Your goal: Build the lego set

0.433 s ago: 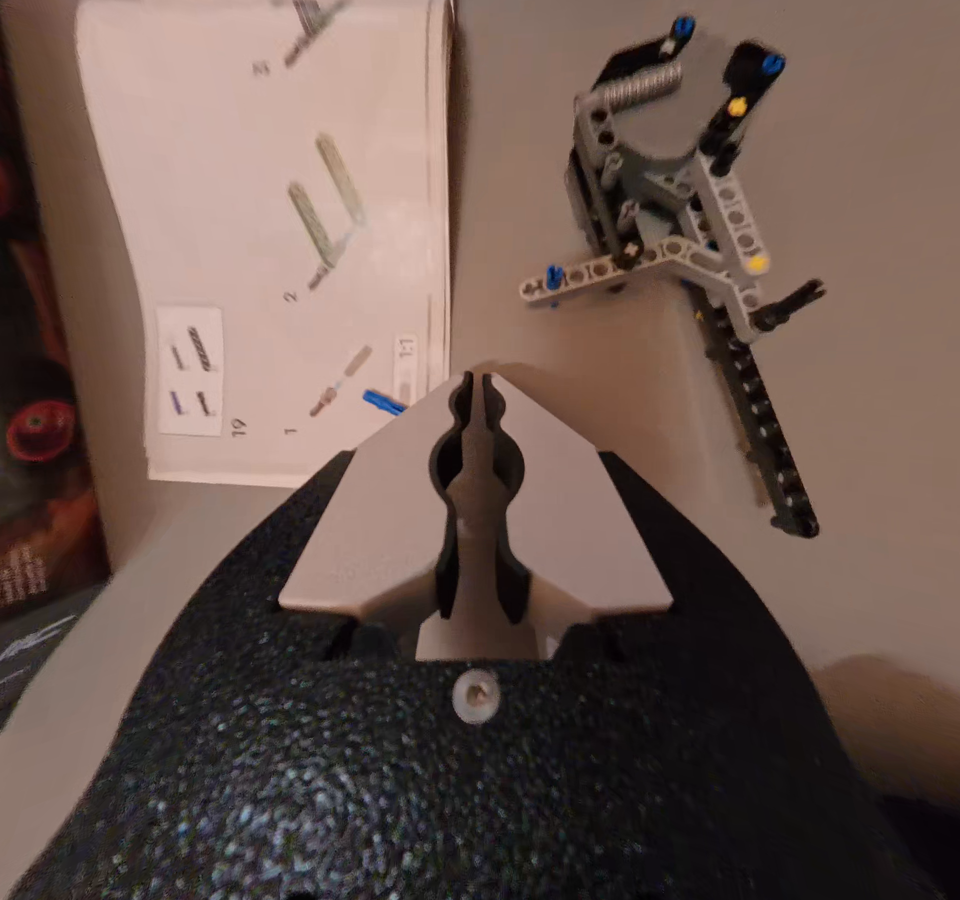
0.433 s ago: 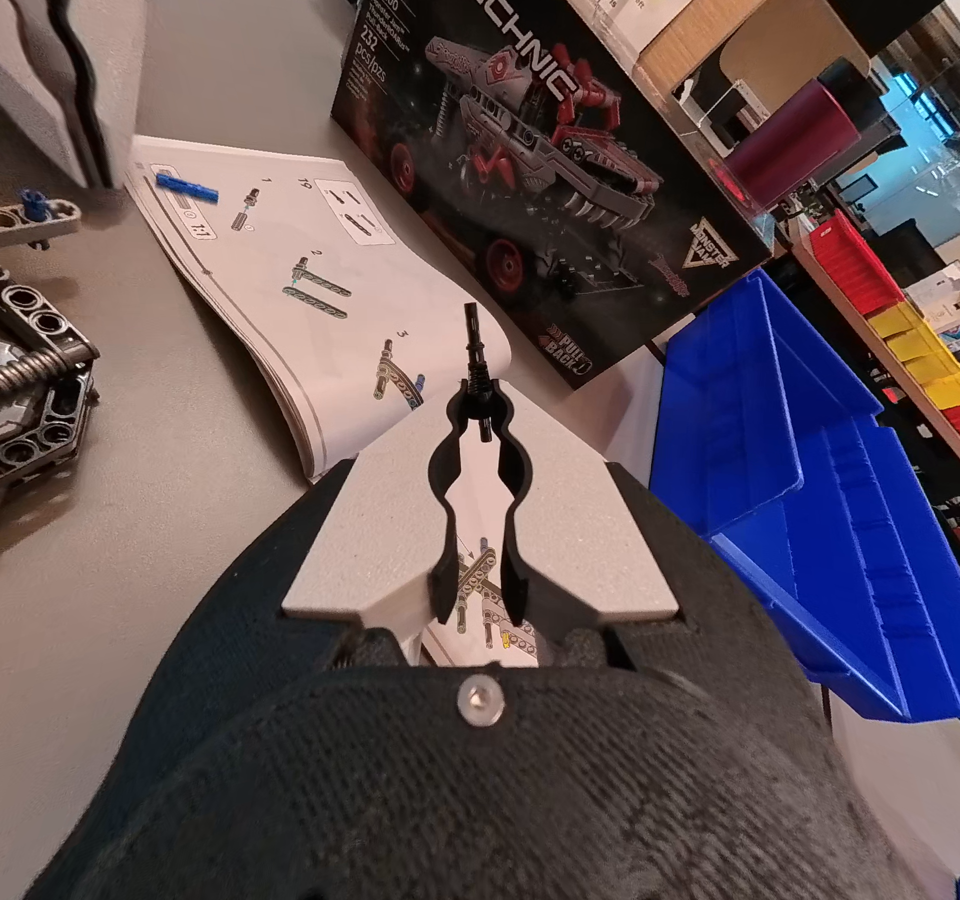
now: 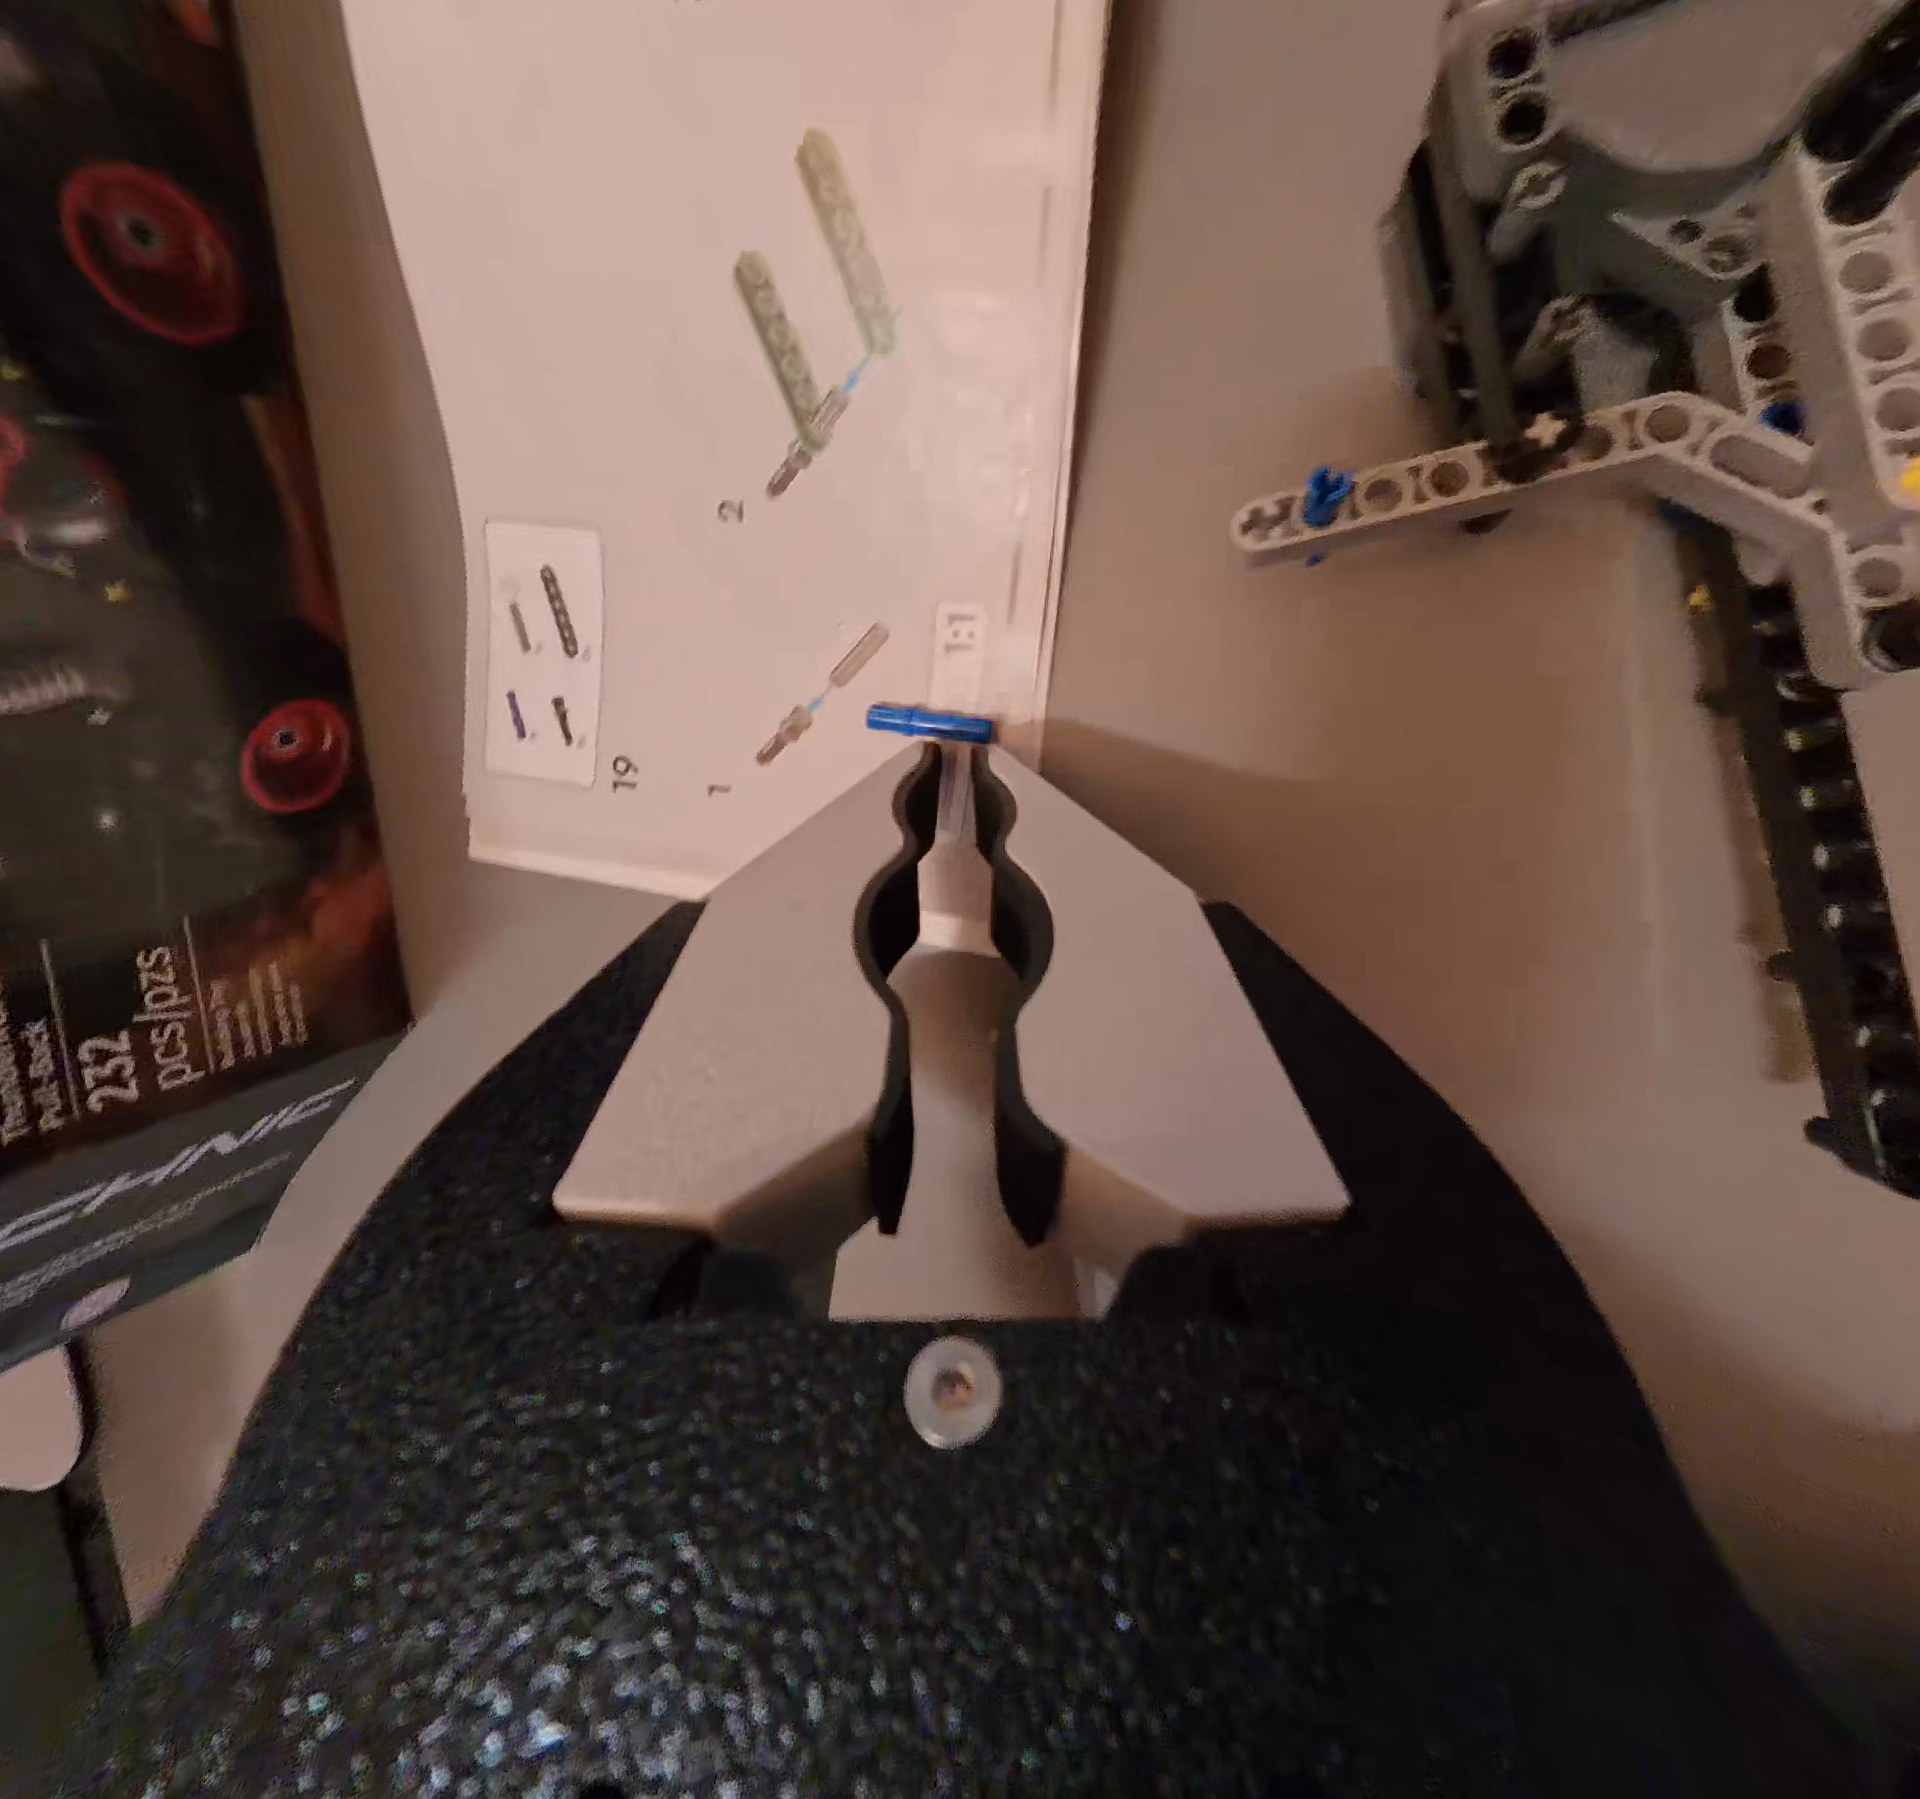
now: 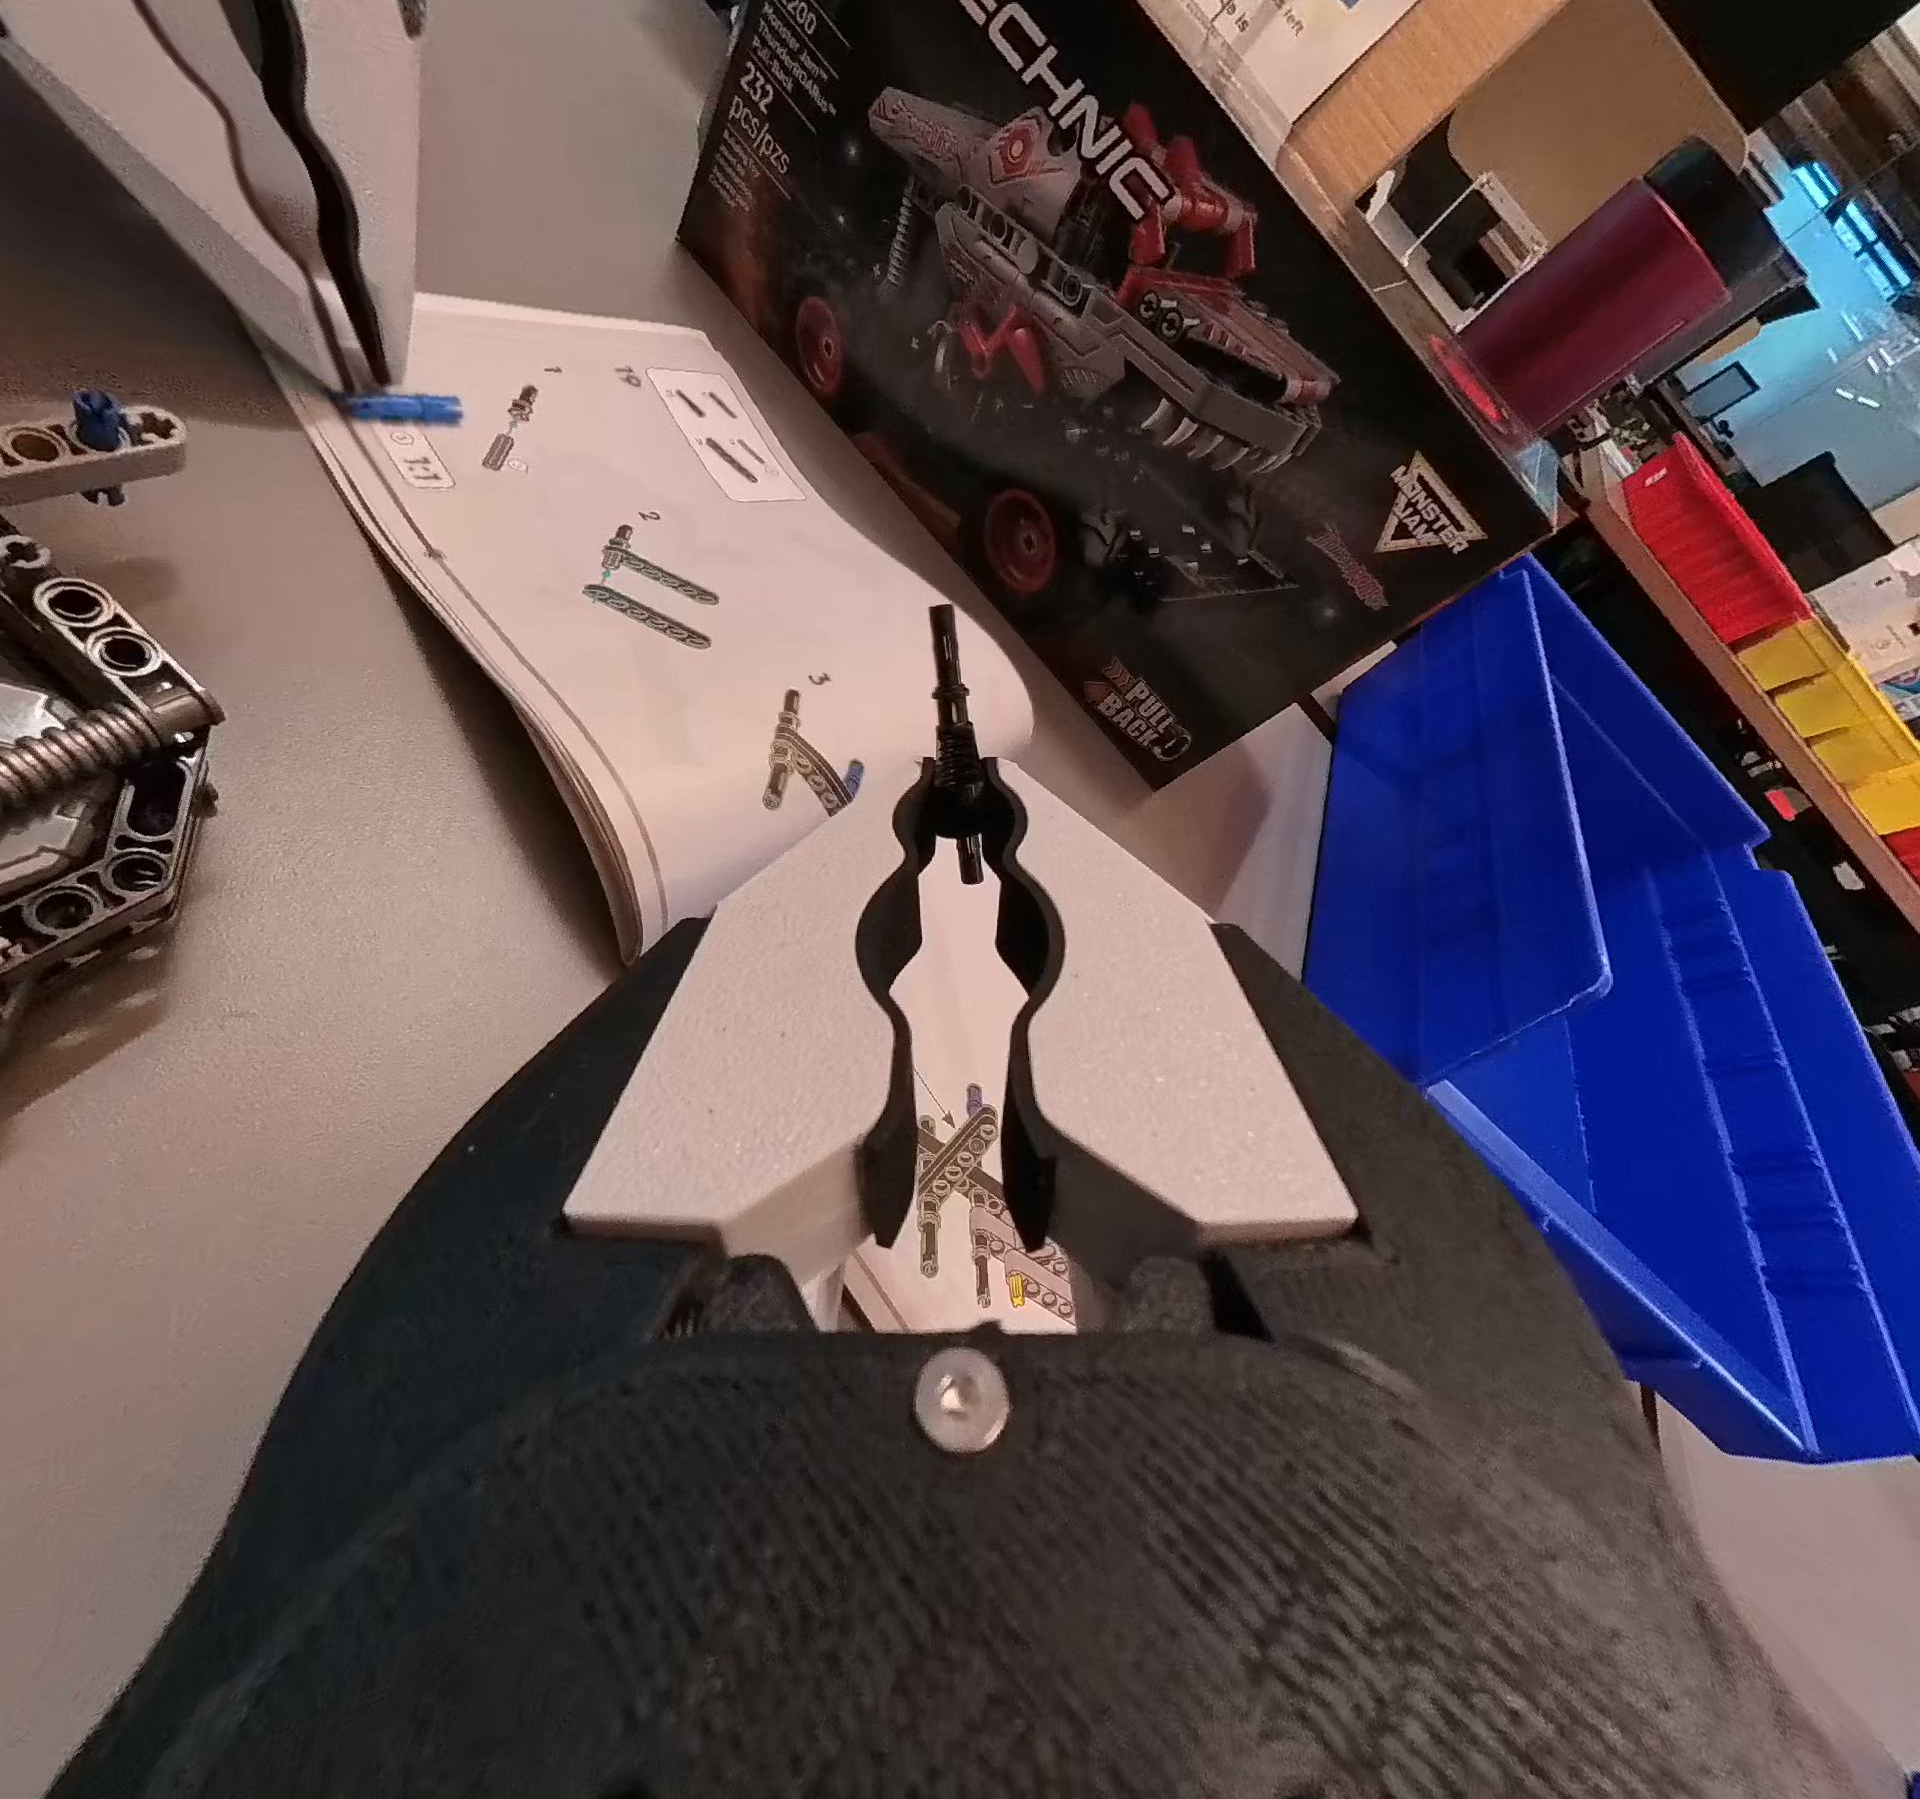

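A small blue pin lies on the open instruction booklet near its corner. My left gripper is right behind the pin, jaws almost together with a thin slit, holding nothing. The right wrist view shows its fingertips just above the blue pin. My right gripper is shut on a black axle pin that sticks out forward, held above the booklet. The part-built grey and black Technic model with a metal spring lies on the table to the right; it also shows in the right wrist view.
The set's dark box stands behind the booklet; it also shows at the left of the left wrist view. Blue bins sit to the right, past the table edge. Shelves with red and yellow bins are farther right. The grippers' ends are close to 15 cm from one another.
My left gripper has moved forward and down toward the booklet, so the blue pin now lies right at its tips. The right gripper still holds the black pin in about the same place.
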Action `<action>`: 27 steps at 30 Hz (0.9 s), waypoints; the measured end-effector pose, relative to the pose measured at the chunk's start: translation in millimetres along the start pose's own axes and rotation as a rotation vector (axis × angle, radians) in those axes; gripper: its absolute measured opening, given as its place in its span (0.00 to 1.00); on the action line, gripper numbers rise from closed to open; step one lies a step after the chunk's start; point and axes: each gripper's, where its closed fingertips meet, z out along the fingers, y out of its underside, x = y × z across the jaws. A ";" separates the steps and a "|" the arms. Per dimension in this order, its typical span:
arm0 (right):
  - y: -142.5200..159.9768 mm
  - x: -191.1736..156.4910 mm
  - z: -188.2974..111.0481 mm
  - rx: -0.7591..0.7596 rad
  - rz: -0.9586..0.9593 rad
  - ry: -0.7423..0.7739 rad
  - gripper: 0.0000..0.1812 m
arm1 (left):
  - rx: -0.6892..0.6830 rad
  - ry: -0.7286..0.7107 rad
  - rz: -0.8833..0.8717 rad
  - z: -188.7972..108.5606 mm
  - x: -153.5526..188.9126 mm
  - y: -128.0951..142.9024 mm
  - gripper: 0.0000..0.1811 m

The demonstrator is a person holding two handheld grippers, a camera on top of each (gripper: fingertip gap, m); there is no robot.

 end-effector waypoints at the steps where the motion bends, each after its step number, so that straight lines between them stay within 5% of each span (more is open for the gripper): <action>1: 0.0 0.3 -0.1 0.001 0.000 0.001 0.03 | 0.003 0.001 0.012 0.1 1.5 -2.2 0.02; 6: -0.5 -0.8 0.0 0.003 -0.002 -0.005 0.03 | 0.137 -0.018 0.024 -6.6 -1.9 -22.8 0.03; 11: -2.3 -3.9 0.7 0.010 -0.010 -0.020 0.03 | 0.029 -0.220 0.110 -6.4 -35.1 1.2 0.05; 16: -4.1 -6.3 0.5 0.021 -0.020 -0.031 0.03 | 0.047 -0.204 0.200 1.7 -24.0 -7.8 0.16; 21: -15.8 -11.7 -2.2 0.095 -0.010 -0.067 0.03 | 0.116 -0.161 0.174 -7.5 -16.9 -18.7 0.16; 27: -56.7 -29.4 -17.9 0.309 0.019 -0.189 0.03 | 0.388 -0.398 0.244 -71.4 -19.4 -99.5 0.15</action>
